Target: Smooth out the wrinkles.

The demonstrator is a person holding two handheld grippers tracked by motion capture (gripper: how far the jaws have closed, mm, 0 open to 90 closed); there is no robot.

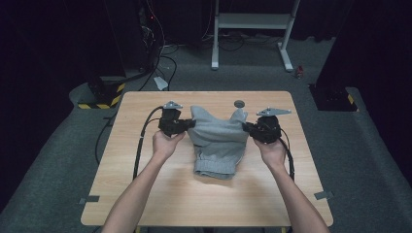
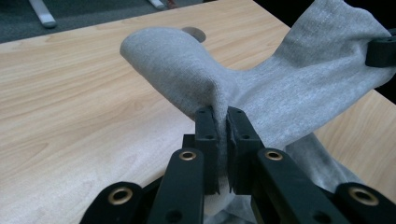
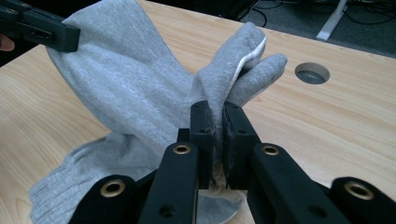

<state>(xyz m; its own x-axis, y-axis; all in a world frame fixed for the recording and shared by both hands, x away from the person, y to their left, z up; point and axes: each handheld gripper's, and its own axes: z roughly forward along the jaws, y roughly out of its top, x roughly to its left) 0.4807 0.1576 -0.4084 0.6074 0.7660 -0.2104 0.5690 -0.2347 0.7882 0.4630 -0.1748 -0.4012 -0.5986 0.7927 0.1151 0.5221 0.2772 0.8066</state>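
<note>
A grey knitted garment [image 1: 216, 141] hangs between both grippers over the middle of the wooden table [image 1: 145, 184], its ribbed hem resting on the wood nearer the person. My left gripper [image 1: 190, 124] is shut on the garment's left upper edge; in the left gripper view the grey garment [image 2: 280, 93] is pinched between the black jaws of the left gripper [image 2: 222, 140]. My right gripper [image 1: 246, 127] is shut on the right upper edge; in the right gripper view a fold of the garment [image 3: 130, 88] is clamped in the right gripper [image 3: 218, 135].
A round cable hole [image 1: 239, 103] lies in the table just behind the garment. Beyond the far edge stand a white frame [image 1: 252, 29], cables and a yellow-black striped base [image 1: 99, 97] on the carpet. Bare wood lies left, right and in front.
</note>
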